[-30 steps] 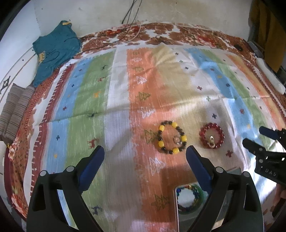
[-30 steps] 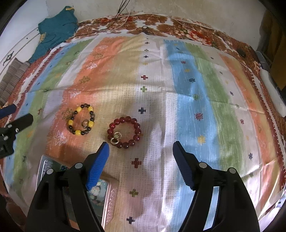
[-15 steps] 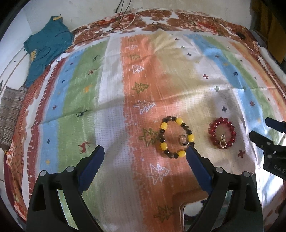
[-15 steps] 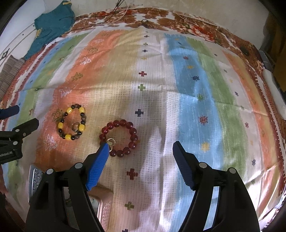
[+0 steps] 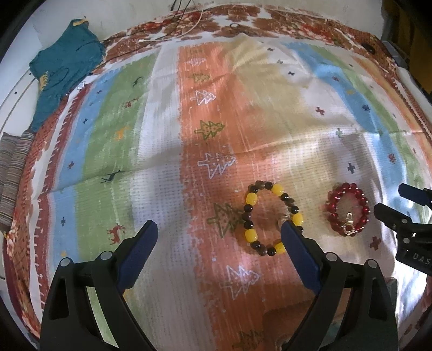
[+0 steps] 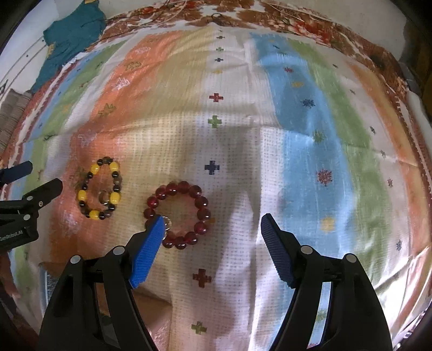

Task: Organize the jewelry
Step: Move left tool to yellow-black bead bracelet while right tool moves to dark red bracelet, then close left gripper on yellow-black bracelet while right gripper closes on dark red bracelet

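Two bead bracelets lie flat on the striped cloth (image 5: 167, 167). In the left wrist view, my left gripper (image 5: 218, 229) hangs open above the cloth, and its right fingertip overlaps the edge of the yellow and brown bracelet (image 5: 251, 199). The red bracelet (image 5: 332, 213), with its gold clasp, lies just to the right of that. In the right wrist view, my right gripper (image 6: 213, 221) is open, with its left fingertip covering the lower left of the red bracelet (image 6: 202, 201). The yellow bracelet (image 6: 94, 169) sits further left, next to the left gripper (image 6: 35, 179). Nothing is held.
A tin box (image 6: 159, 313) is mostly hidden behind my fingers at the near edge. A teal garment (image 5: 64, 62) and a striped cushion (image 5: 13, 183) lie at the far left. Thin cables (image 5: 189, 21) run along the far border by the wall.
Both grippers have sunk toward the cloth and moved forward. The bracelets look larger and sit at the fingertips. The tin box has slid almost out of view beneath them.
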`<state>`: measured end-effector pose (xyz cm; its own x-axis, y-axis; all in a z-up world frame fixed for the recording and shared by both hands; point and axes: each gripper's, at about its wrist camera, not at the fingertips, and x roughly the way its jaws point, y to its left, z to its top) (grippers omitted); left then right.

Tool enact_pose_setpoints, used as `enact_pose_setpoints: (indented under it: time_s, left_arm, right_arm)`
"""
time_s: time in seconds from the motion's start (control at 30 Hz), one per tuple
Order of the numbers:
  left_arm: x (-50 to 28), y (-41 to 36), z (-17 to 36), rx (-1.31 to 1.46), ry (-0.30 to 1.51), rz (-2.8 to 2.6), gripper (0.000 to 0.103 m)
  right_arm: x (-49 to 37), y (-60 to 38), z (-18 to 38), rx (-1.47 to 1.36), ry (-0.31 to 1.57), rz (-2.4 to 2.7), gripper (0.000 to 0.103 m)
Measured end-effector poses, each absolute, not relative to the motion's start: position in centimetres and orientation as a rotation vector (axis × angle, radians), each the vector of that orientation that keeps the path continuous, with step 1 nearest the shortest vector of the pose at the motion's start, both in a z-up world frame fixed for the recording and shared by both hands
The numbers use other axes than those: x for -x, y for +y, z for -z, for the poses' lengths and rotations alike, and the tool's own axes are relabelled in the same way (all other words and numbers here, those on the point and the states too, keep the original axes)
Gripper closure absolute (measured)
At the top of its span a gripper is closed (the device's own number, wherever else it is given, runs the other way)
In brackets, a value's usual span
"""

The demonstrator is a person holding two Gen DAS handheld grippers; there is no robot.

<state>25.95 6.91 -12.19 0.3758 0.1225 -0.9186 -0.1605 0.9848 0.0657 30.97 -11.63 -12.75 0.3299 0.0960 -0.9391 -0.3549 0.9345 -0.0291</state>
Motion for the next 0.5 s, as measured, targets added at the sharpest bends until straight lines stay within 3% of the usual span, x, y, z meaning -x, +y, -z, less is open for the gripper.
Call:
enact_pose_setpoints:
  time_s: [0.17, 0.4, 0.5]
  left_arm:
    - [-27.1, 6.9, 13.5, 0.031, 1.201, -0.175, 0.015]
    - [-28.0, 6.7, 15.6, 0.001, 1.257, -0.167, 0.036]
    - [-28.0, 6.7, 16.4, -0.002, 1.275, -0.157, 0.046]
  right_arm:
    - [-31.5, -11.4, 13.7, 0.263, 1.219, -0.295, 0.030]
    - [-32.2, -11.1, 15.5, 0.300, 1.252, -0.289, 0.030]
    - [-32.5, -11.0, 16.1, 0.314, 1.269, -0.283, 0.047]
